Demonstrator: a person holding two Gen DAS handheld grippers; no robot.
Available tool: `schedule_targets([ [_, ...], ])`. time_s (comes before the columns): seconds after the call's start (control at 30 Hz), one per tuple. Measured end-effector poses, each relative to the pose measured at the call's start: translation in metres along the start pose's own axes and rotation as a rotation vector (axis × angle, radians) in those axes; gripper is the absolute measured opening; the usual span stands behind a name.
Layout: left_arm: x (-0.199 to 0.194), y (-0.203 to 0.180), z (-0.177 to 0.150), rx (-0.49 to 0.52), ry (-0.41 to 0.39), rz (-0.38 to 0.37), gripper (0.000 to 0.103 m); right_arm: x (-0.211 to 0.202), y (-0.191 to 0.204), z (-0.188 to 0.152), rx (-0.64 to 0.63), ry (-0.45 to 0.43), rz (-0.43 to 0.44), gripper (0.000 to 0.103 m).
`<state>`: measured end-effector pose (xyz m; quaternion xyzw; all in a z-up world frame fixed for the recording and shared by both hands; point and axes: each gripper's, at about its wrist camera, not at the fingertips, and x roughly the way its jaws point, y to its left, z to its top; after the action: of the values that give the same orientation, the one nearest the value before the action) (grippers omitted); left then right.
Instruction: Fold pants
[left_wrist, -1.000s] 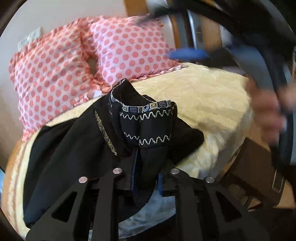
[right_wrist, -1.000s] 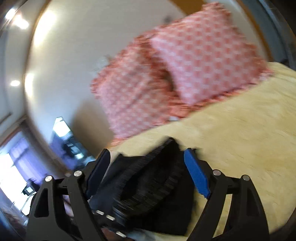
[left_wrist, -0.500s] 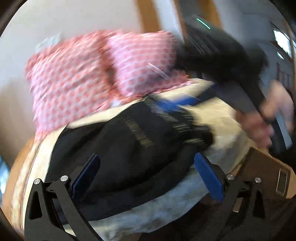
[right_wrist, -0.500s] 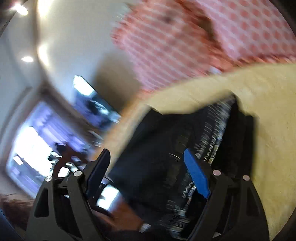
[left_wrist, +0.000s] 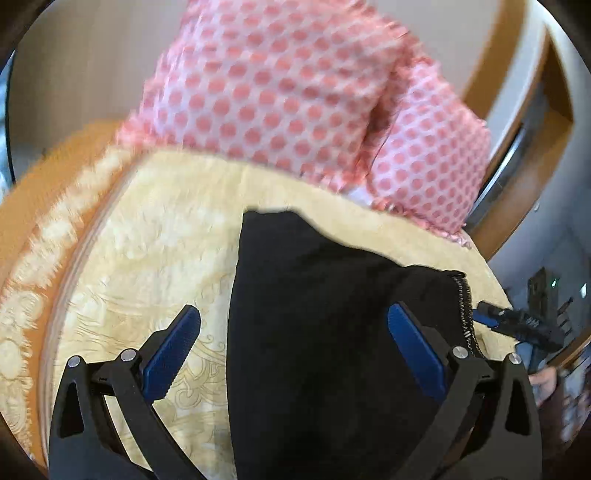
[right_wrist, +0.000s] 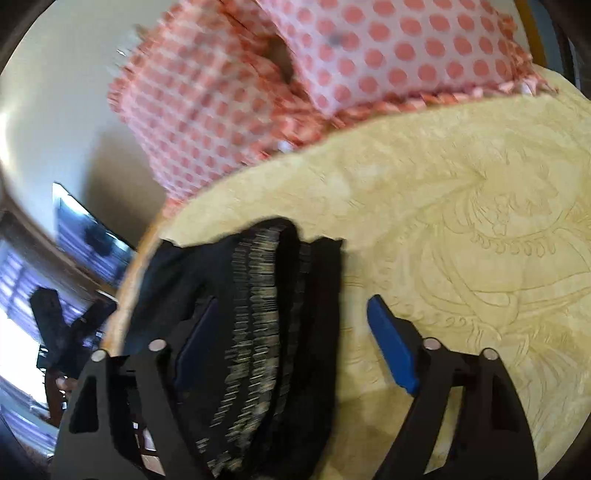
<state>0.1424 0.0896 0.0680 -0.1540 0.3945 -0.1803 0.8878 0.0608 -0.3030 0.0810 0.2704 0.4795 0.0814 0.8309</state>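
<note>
The black pants (left_wrist: 325, 332) lie bunched on the yellow bedspread (left_wrist: 155, 251). A silver-patterned trim shows at their right edge in the left wrist view and down their middle in the right wrist view (right_wrist: 255, 325). My left gripper (left_wrist: 295, 343) is open and empty, its blue pads spread over the cloth. My right gripper (right_wrist: 291, 339) is open and empty, with the trimmed hems between its fingers. The other gripper shows at the right edge of the left wrist view (left_wrist: 517, 325).
Two pink polka-dot pillows (left_wrist: 295, 88) stand against the wall at the head of the bed, also in the right wrist view (right_wrist: 332, 74). The bedspread (right_wrist: 461, 221) stretches to the right of the pants. The bed's edge runs along the left of the pants.
My left gripper has let go of the trimmed pant cuffs and opened wide. Both grippers have swung over the pants, which now lie flatter on the bedspread.
</note>
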Motion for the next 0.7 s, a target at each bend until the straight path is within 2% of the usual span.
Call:
schedule_targets([
  [0.07,0.018,0.006,0.003,-0.040,0.077,-0.043,0.102,0.012,-0.002,-0.003,-0.001,0.029,0.019,0.073],
  [0.17,0.030,0.005,-0.002,-0.036,0.127,-0.051,0.102,0.021,0.005,-0.009,-0.044,0.056,0.062,0.063],
  [0.23,0.039,0.003,-0.001,-0.018,0.158,-0.046,0.102,0.023,0.010,-0.009,-0.076,0.049,0.045,0.064],
  [0.33,0.045,0.006,0.001,-0.035,0.191,-0.070,0.102,0.027,0.002,-0.006,-0.033,0.041,0.106,0.065],
  [0.4,0.050,0.013,0.002,-0.063,0.224,-0.116,0.102,0.030,0.007,-0.008,-0.077,0.030,0.129,0.061],
  [0.47,0.053,0.018,0.004,-0.083,0.239,-0.147,0.100,0.030,0.009,-0.010,-0.108,0.015,0.138,0.047],
  [0.5,0.053,0.020,0.003,-0.090,0.242,-0.147,0.092,0.030,0.006,-0.010,-0.100,0.010,0.160,0.044],
  [0.53,0.052,0.021,0.003,-0.090,0.245,-0.138,0.088,0.030,0.003,-0.011,-0.088,0.007,0.183,0.037],
  [0.57,0.051,0.022,0.003,-0.093,0.246,-0.124,0.079,0.029,0.001,-0.010,-0.075,0.001,0.207,0.029],
  [0.6,0.050,0.023,0.003,-0.097,0.246,-0.114,0.068,0.029,0.000,-0.010,-0.070,-0.003,0.224,0.025],
  [0.63,0.049,0.024,0.002,-0.099,0.246,-0.108,0.062,0.028,0.000,-0.010,-0.068,-0.007,0.239,0.021],
  [0.67,0.047,0.024,0.001,-0.091,0.243,-0.096,0.048,0.026,0.003,-0.010,-0.070,-0.016,0.243,0.018],
  [0.7,0.046,0.025,0.001,-0.092,0.238,-0.093,0.040,0.026,0.004,-0.009,-0.068,-0.020,0.251,0.017],
])
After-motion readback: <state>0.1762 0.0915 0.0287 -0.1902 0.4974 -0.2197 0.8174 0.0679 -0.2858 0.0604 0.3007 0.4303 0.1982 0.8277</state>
